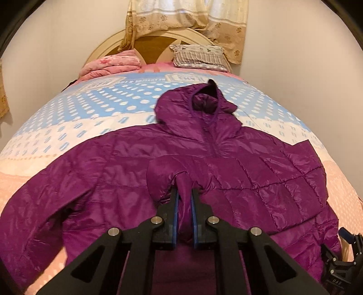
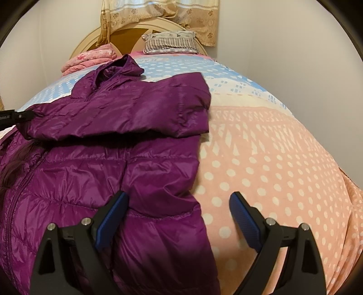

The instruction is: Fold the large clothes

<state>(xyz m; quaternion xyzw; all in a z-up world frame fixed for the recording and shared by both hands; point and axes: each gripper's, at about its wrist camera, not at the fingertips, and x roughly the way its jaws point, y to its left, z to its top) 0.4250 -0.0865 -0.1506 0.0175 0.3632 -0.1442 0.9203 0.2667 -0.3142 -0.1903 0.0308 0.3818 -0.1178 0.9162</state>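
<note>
A purple quilted hooded jacket (image 1: 249, 163) is spread front-up across a bed (image 1: 68, 127), with its hood (image 1: 199, 99) pointing toward the headboard (image 1: 154, 40). The bed is covered with a bedspread patterned in bands of blue, cream and peach with white dots.

In the left wrist view, the left gripper (image 1: 184, 192) is seen pressed together on a bunched fold of the jacket's purple fabric, which is pinched between the two blue-edged pads. The pinched fabric appears to be the end of a sleeve (image 2: 127, 111), drawn over the jacket's chest. In the right wrist view this sleeve is seen lying across the upper body of the jacket, from the far right shoulder toward the left edge of the picture, where a black part of the left gripper shows.

The right gripper (image 2: 179, 199) is held low over the near right part of the jacket with its jaws wide apart. Nothing is clamped between them: one blue pad is over the jacket's side, the other over the bare peach bedspread, with the jacket's edge between them.

At the head of the bed, a folded pink blanket (image 1: 111, 65) lies on the left and a striped, floral pillow (image 1: 199, 56) on the right. A beige flowered curtain (image 1: 188, 20) hangs behind the headboard.
</note>
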